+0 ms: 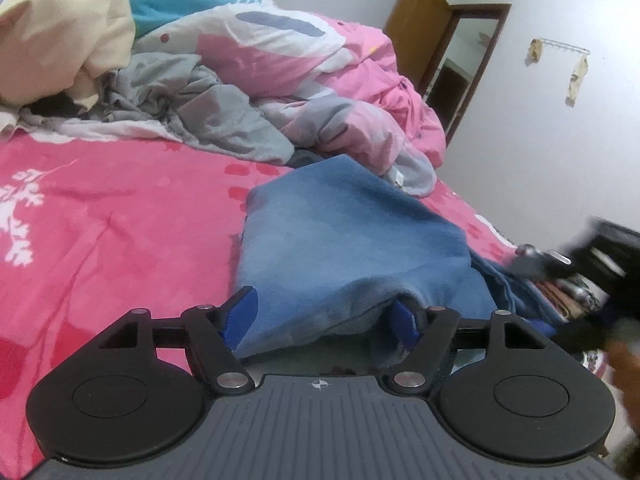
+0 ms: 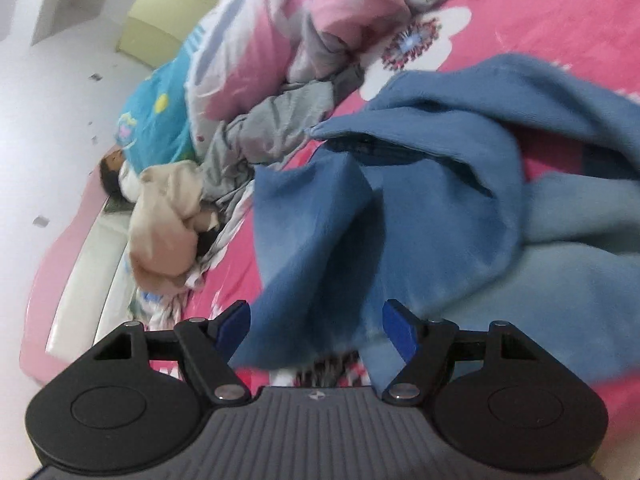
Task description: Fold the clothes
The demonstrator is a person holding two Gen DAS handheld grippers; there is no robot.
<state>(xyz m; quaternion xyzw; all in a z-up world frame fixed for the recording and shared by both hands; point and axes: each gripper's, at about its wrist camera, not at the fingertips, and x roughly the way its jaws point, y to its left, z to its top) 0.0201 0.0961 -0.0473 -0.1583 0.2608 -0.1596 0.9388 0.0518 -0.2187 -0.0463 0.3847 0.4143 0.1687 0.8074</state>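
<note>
The blue garment (image 1: 352,248) was laid partly folded on the pink flowered bed (image 1: 120,240), apparently released after a fold: the left claw (image 1: 324,316) and right claw (image 2: 316,328) were spread, fabric loose between them. Crumpled bedding (image 1: 288,60) was heaped behind, beneath white walls.
</note>
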